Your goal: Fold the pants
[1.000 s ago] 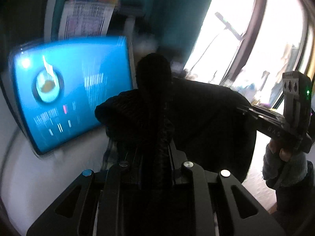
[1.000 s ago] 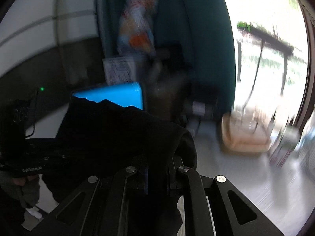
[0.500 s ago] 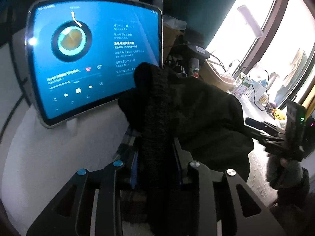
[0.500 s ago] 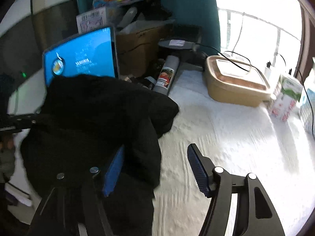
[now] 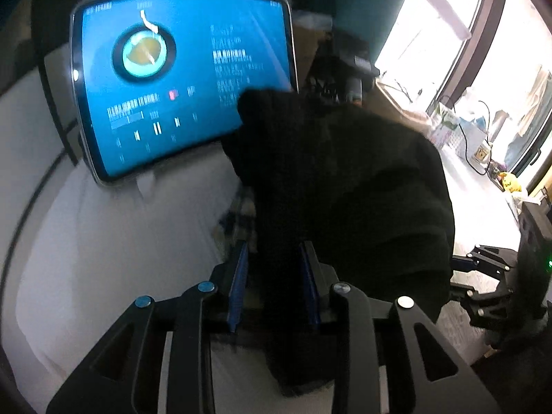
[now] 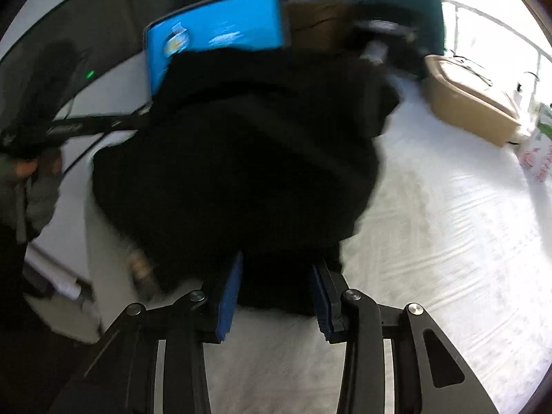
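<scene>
The black pants (image 5: pixel 345 189) hang bunched in front of the left wrist camera. My left gripper (image 5: pixel 272 252) is shut on a thick fold of them. In the right wrist view the pants (image 6: pixel 241 155) rest as a dark heap on the white table cover (image 6: pixel 448 224). My right gripper (image 6: pixel 276 269) sits low at the heap's near edge. Its jaws are closing with black cloth between the blue pads (image 6: pixel 227 296), and I see no firm pinch. The left gripper (image 6: pixel 69 127) reaches into the heap from the left, held by a gloved hand (image 6: pixel 34 172).
A tablet (image 5: pixel 172 79) with a bright blue screen stands behind the pants. A tan lidded container (image 6: pixel 472 100) and a carton (image 6: pixel 538 151) sit at the back right. Boxes and cables crowd the back edge. A bright window lies to the right.
The right gripper let go of the pants, opened wide, dropped toward the table, and now narrows around the cloth's near edge. The pants sank onto the table. The left gripper kept its hold.
</scene>
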Available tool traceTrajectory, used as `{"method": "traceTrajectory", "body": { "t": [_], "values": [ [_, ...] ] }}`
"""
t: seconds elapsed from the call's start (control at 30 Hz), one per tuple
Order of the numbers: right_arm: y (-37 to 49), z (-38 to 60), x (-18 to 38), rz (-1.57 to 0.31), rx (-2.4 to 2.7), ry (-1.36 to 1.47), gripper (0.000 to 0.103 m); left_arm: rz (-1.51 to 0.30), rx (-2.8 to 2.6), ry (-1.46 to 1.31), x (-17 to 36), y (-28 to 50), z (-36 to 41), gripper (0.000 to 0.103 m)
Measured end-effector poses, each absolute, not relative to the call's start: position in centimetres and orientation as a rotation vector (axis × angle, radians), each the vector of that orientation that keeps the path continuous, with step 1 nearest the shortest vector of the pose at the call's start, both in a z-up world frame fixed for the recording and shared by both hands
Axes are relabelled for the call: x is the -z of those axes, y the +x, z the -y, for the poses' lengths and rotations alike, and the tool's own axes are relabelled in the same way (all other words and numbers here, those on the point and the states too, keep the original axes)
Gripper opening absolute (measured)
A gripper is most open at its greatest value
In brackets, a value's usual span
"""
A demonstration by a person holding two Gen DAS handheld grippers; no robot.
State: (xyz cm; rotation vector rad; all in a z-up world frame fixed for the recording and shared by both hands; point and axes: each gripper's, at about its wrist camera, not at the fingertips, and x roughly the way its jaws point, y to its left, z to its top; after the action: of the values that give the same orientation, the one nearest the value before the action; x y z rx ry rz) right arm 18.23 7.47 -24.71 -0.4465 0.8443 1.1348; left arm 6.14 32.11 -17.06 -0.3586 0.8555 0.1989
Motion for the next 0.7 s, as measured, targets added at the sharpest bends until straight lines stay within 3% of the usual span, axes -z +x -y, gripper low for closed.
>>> {"method": "traceTrajectory", "body": {
  "t": [0.43, 0.7],
  "values": [
    [24.3, -5.8, 18.3, -0.673, -1.015, -0.313, 0.04, -0.63, -0.145, -0.194, 9.7, 7.7, -30.6, 0.029],
    [27.6, -13.2, 18.4, -0.659, -1.091, -0.376, 0.04, -0.778, -0.069, -0.133, 12.9, 15.0, -31.1, 0.029]
  ]
}}
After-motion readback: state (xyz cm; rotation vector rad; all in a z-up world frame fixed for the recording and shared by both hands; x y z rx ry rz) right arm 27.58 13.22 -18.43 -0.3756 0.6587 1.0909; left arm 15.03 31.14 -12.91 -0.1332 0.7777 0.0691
